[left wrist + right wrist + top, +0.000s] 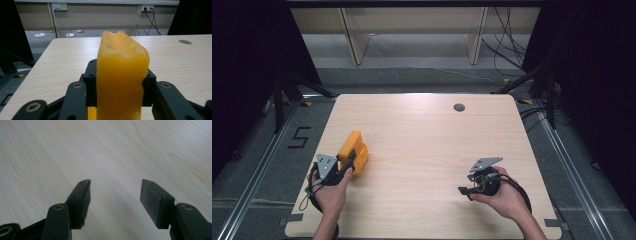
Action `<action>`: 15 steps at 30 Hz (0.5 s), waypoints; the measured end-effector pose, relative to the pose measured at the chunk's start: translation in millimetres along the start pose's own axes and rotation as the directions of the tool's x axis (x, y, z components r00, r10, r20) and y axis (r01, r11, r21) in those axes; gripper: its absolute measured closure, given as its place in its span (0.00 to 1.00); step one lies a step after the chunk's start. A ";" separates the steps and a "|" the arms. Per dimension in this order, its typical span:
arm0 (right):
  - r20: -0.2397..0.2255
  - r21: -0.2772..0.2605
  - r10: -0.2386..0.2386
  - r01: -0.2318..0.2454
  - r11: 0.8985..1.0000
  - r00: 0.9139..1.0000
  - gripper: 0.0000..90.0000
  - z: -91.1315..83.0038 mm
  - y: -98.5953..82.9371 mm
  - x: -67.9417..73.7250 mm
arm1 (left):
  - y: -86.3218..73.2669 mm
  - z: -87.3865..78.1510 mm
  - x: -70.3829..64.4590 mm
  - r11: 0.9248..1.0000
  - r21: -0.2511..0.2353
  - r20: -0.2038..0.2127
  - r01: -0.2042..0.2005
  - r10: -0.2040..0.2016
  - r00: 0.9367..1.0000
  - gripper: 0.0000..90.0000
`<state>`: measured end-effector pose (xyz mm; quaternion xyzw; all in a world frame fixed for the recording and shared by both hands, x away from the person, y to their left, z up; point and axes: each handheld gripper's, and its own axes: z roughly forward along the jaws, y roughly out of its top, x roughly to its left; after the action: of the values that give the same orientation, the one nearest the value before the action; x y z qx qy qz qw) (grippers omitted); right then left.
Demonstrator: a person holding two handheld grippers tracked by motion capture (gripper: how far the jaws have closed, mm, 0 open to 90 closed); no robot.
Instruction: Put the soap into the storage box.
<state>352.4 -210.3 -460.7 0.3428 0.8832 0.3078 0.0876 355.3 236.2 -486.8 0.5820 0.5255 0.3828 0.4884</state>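
Note:
An orange-yellow block (pixel 354 151) with a lumpy top lies at the left of the wooden table (pixel 422 135). My left gripper (pixel 348 162) is shut on it from the near side. In the left gripper view the orange-yellow block (pixel 121 75) stands between the two black jaws, which press on both its sides. My right gripper (pixel 466 189) is held low over the table's right front part, its jaws pointing left. In the right gripper view the right gripper (pixel 115 195) is open, with bare wood between its fingers.
A small dark round disc (pixel 459 107) sits in the tabletop near the far edge. Beyond the table are pale wooden frame legs (pixel 354 35), cables (pixel 507 45) on the floor and black stands at both sides. A "5" mark (pixel 299 136) lies on the floor at left.

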 end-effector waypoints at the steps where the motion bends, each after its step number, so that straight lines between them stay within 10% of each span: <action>1: 0.003 0.002 0.008 -0.008 1.000 1.000 0.47 -0.5 0.0 0.5 | -3.3 2.4 0.0 1.000 0.003 -0.003 0.002 -0.002 1.000 0.67; 15: 0.006 0.002 0.003 -0.003 1.000 1.000 0.47 2.4 -0.4 2.1 | -18.2 6.9 0.9 1.000 -0.009 0.006 0.022 -0.022 1.000 0.67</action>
<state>351.4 -208.0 -462.7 0.3451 0.8828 0.3061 0.0893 357.7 235.4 -506.1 0.5751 0.5287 0.3780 0.4968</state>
